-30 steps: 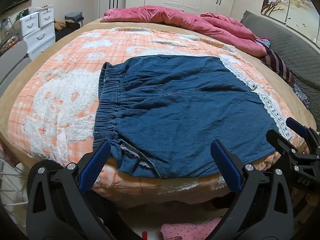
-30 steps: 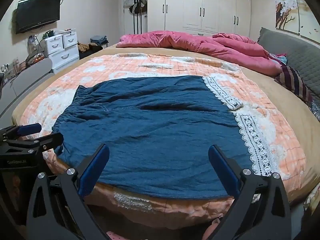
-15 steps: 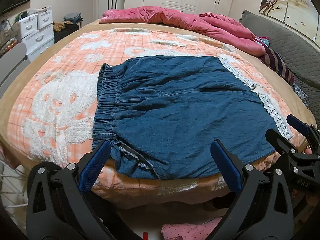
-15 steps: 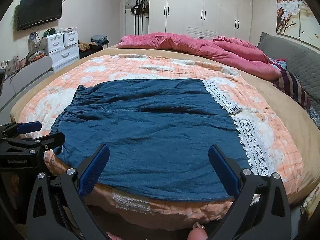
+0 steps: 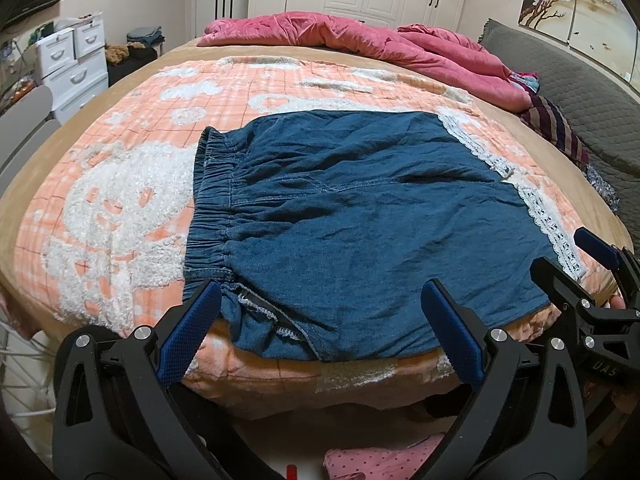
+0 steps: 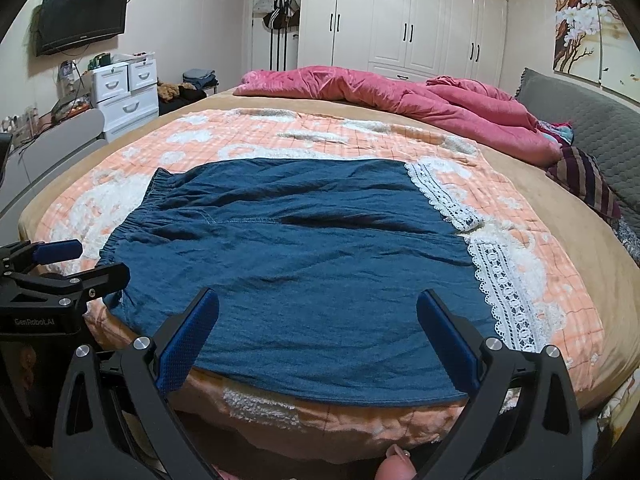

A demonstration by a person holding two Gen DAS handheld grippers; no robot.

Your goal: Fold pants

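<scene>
Both hand-held grippers, left [image 5: 320,328] and right [image 6: 318,326], hovered spread wide and empty at the bed's [image 6: 592,264] near edge. Blue denim pants [image 6: 304,264] lay flat on the orange blanket [image 5: 132,200], waistband left, lace hems right. Only the right view showed a wall television [image 6: 82,16].

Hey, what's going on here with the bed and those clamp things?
A person is holding a gripper in each hand at the near edge of a bed, about to fold a pair of denim pants with lace-trimmed hems. The pants lie spread flat on the orange blanket. The left gripper and right gripper are both open and hold nothing; no fold is made yet.
</scene>
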